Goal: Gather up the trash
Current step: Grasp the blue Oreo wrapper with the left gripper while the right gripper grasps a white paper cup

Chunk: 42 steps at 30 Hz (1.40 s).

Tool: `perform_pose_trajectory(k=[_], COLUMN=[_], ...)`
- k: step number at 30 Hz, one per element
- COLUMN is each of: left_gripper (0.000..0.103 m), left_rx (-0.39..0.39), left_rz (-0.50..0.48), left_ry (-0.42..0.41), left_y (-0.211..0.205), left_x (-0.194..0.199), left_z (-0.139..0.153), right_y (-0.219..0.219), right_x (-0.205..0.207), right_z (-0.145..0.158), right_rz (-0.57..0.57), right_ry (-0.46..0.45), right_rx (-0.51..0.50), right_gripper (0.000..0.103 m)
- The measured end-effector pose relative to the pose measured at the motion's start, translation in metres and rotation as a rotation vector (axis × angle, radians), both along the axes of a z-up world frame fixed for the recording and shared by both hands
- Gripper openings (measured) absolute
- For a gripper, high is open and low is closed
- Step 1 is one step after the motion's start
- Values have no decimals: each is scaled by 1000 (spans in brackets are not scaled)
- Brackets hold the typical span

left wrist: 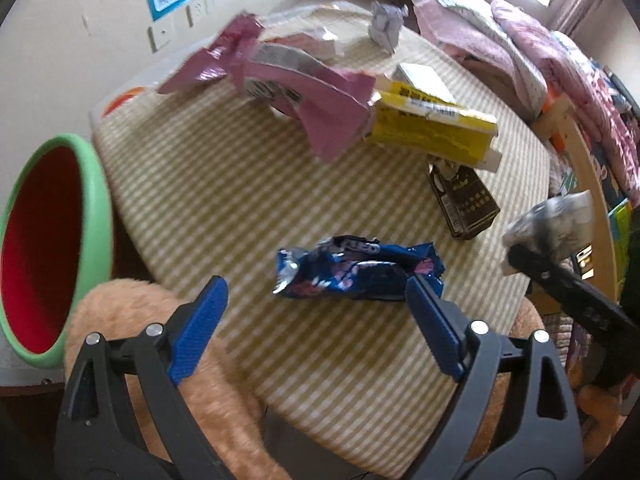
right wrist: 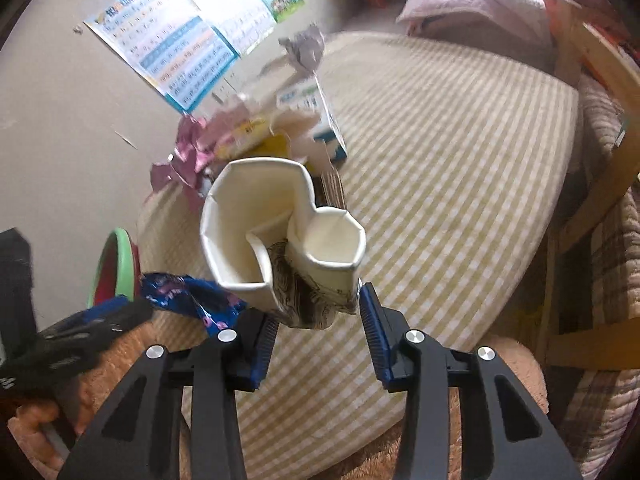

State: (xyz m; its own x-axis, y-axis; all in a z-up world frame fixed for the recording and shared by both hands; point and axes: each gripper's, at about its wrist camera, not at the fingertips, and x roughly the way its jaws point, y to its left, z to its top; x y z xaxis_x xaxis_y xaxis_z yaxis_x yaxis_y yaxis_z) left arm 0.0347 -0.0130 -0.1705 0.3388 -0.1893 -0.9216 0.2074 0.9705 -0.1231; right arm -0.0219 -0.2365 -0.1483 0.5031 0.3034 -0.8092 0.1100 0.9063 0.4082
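My left gripper (left wrist: 316, 292) is open above the near edge of a striped round table (left wrist: 224, 184), with a crumpled blue snack wrapper (left wrist: 360, 268) lying just past its fingertips. My right gripper (right wrist: 318, 312) is shut on a crushed white paper cup (right wrist: 280, 240) and holds it above the table; the cup also shows at the right of the left wrist view (left wrist: 552, 220). More trash lies further back: a torn pink package (left wrist: 304, 96), a yellow box (left wrist: 432, 128), a small dark box (left wrist: 464, 204) and a crumpled paper ball (left wrist: 384, 24).
A bin with a green rim and red inside (left wrist: 48, 252) stands left of the table. A tan plush cushion (left wrist: 168, 360) lies under my grippers. A wooden chair (right wrist: 592, 160) and pink bedding (left wrist: 520, 48) are to the right. Posters (right wrist: 180, 52) hang on the wall.
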Motion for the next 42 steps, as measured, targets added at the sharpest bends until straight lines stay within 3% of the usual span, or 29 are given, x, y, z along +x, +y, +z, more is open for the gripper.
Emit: perform_pose_trajectory(k=[6, 8, 9, 11, 15, 16, 19, 23, 24, 26, 29, 32, 36, 40, 42], left_gripper=[87, 66, 64, 46, 24, 5, 6, 6, 6, 20, 47, 62, 64, 72, 72], left_rx=[-15, 18, 24, 17, 2, -5, -24, -34, -39, -40, -15, -18, -53, -24, 4], left_rz=[2, -20, -28, -33, -32, -20, 4, 12, 12, 6, -21, -21, -10, -81, -108], left_ry=[36, 32, 29, 14, -9, -18, -42, -59, -62, -69, -86, -70, -33, -27, -20], left_y=[-16, -24, -26, -26, -21, -17, -7, 2, 5, 5, 7, 10, 13, 7, 4], left_x=[17, 20, 20, 19, 15, 13, 9, 7, 7, 8, 5, 4, 3, 0, -1], left_z=[-16, -21, -22, -19, -11, -6, 4, 12, 13, 13, 12, 7, 2, -1, -7], right_y=[1, 0, -1, -2, 1, 5, 15, 24, 24, 23, 17, 13, 24, 37, 41], right_x=[-2, -3, -3, -5, -2, -2, 1, 4, 4, 4, 5, 11, 24, 30, 31], right_z=[9, 10, 10, 11, 10, 11, 9, 3, 2, 4, 5, 5, 2, -5, -9], right_rz=[-5, -10, -10, -12, -3, 10, 50, 94, 97, 86, 60, 37, 83, 132, 148], right_ry=[-34, -34, -33, -36, -19, -13, -2, 14, 13, 2, -5, 0, 30, 44, 51], right_rx=[-1, -4, -7, -23, -54, -91, -147, -142, -133, -123, -98, -70, -46, -32, -49], right_gripper=[39, 39, 39, 39, 39, 39, 39, 42, 47, 62, 65, 68, 69, 69, 58])
